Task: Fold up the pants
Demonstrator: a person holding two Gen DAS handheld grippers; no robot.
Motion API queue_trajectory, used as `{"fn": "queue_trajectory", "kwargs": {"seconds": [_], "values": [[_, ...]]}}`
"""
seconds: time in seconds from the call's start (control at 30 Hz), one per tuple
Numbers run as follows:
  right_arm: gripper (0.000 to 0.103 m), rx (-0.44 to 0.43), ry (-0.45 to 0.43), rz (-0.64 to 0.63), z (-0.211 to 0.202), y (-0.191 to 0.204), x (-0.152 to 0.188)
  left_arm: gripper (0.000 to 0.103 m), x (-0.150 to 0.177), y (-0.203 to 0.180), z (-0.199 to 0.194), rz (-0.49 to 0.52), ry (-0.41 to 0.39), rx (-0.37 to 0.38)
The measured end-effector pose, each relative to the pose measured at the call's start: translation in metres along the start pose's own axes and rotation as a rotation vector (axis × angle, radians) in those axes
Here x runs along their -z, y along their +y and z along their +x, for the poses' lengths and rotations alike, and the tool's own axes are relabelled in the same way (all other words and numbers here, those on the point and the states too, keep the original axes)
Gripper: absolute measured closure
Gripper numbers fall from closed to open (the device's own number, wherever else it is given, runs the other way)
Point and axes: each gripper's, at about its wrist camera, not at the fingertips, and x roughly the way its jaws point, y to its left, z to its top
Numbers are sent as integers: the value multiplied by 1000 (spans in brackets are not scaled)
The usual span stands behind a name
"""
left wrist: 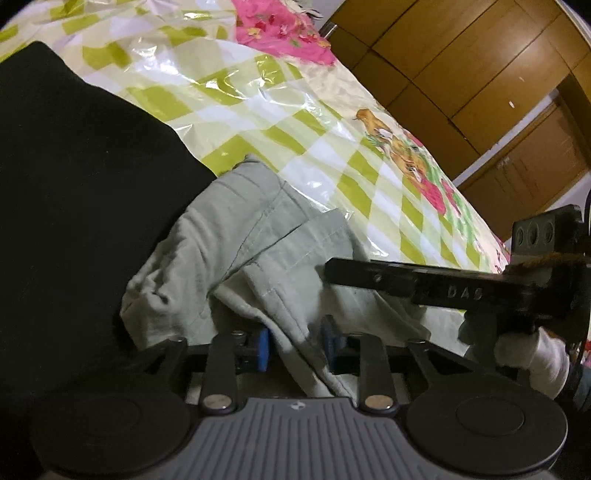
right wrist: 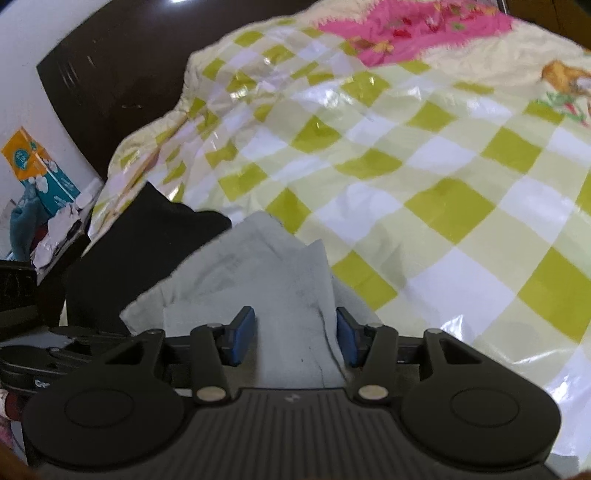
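Right ahead of the left gripper (left wrist: 293, 345), the pale grey-green pants (left wrist: 236, 251) lie bunched on the bed (left wrist: 258, 110), and a fold of their cloth runs down between the two blue pads (left wrist: 263, 349), which stand a little apart with the fabric between them; whether they truly pinch it cannot be told from this view. To the left of this gripper a black garment (left wrist: 81, 206) covers much of the bed and the pants' far edge lies against it. To its right, the other tool's black body (left wrist: 443, 284) reaches across the cloth, and raised letters reading "DAS" can be made out on its side; a hand in a white glove (left wrist: 524, 350) holds it from below. Beyond it stand wooden wardrobe doors (left wrist: 461, 74). From the right wrist view, the right gripper (right wrist: 295, 338) has its blue pads (right wrist: 242, 336) spread wide, with a raised peak of the pants (right wrist: 258, 266) standing between them and touching neither clearly, so it looks released. Ahead and to the right of this gripper spreads the shiny checked bedcover (right wrist: 424, 166) in yellow-green and white, with a pink flowered patch (right wrist: 406, 33) at its far end. Far to its left, beside the dark headboard (right wrist: 110, 74), stands an orange and teal tissue box (right wrist: 37, 166); its print is too blurred to read.
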Motion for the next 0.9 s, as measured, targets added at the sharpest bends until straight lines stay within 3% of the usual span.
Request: {"fn": "queue_trajectory", "kwargs": {"seconds": [0.07, 0.13, 0.17, 0.2, 0.43, 0.53, 0.6, 0.67, 0.7, 0.77, 0.83, 0.9], "values": [[54, -5, 8, -8, 4, 3, 0, 54, -1, -5, 4, 27, -3, -14], [64, 9, 12, -9, 5, 7, -1, 59, -3, -11, 6, 68, -3, -4], [74, 14, 9, -8, 3, 8, -1, 72, -4, -11, 3, 74, -6, 13], [83, 22, -1, -7, -1, 9, -2, 78, -5, -11, 0, 74, -9, 31], [92, -5, -54, -77, -27, 41, -8, 84, -6, -10, -30, 78, -53, 100], [92, 29, -35, -126, -20, 50, -9, 84, -3, -4, -28, 61, -38, 76], [87, 72, -40, -127, -17, 48, -9, 84, -1, 0, -22, 52, -18, 76], [85, 51, -54, -86, -19, 38, -8, 83, 2, 0, -17, 52, -7, 75], [74, 48, -45, -73, -19, 33, -8, 82, 3, -1, -15, 55, 1, 74], [61, 74, -16, -71, -17, 27, -5, 68, 4, 0, -12, 51, 16, 65], [60, 76, 21, -57, -13, 19, -2, 57, 5, 2, -8, 34, 30, 64], [59, 62, 57, -25, -7, 8, 0, 54, 5, 2, -4, 33, 37, 63]]}}
